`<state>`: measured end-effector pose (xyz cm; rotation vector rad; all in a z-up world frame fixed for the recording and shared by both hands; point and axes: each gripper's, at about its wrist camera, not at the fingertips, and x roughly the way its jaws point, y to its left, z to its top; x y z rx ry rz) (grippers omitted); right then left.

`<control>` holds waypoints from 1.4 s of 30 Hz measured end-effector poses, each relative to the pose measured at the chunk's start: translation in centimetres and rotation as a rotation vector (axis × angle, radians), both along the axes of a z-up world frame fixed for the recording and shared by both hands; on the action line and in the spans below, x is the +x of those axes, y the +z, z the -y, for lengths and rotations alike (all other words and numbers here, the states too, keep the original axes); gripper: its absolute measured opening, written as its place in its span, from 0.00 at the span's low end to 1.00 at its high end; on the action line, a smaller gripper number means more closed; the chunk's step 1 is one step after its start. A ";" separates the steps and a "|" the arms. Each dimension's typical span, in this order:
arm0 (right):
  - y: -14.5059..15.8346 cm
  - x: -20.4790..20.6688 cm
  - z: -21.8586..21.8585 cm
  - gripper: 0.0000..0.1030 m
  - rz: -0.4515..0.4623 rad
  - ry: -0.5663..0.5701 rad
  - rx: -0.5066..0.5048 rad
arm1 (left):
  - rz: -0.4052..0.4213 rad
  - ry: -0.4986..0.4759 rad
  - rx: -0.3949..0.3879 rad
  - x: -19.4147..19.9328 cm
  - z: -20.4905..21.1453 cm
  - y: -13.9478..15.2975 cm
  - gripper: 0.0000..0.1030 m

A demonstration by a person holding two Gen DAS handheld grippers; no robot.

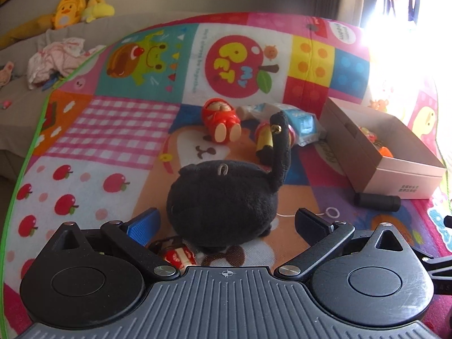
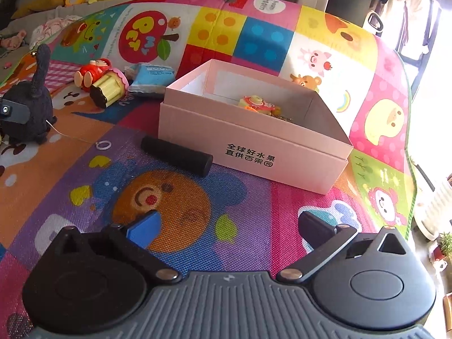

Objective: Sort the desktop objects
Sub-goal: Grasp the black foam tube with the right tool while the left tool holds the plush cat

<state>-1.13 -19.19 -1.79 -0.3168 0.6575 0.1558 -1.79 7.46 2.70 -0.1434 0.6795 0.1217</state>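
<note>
A black plush cat [image 1: 223, 203] with an upright tail stands on the colourful play mat [image 1: 118, 130]. My left gripper [image 1: 226, 220] is open around it, with a gap between each pad and the plush. In the right wrist view the cat [image 2: 28, 107] is at the far left. My right gripper [image 2: 230, 220] is open over bare mat with nothing between its fingers. An open pink box [image 2: 254, 141] ahead of it holds a small yellow and orange toy [image 2: 258, 104]. A black cylinder [image 2: 176, 155] lies against the box's front.
Beyond the cat lie a red doll [image 1: 221, 120], a cupcake toy [image 1: 265, 138] and a blue packet [image 1: 302, 121]. A white ring on a string [image 1: 333, 213] is beside it, and a small red item [image 1: 178, 254] under the left gripper. A sofa with plush toys [image 1: 79, 5] borders the mat.
</note>
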 end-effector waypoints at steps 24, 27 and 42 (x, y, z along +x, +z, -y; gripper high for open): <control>0.4 6.7 -3.7 1.00 -0.133 -0.118 0.234 | 0.016 -0.287 0.028 -1.4 3.7 -0.8 0.85; -0.1 7.7 -4.0 1.00 -0.145 -0.167 0.228 | 0.000 -0.291 0.036 -1.9 4.0 -1.5 0.86; 1.8 3.3 -0.1 0.74 -0.165 -0.067 0.165 | -0.019 -0.246 0.001 -2.3 4.2 -1.5 0.94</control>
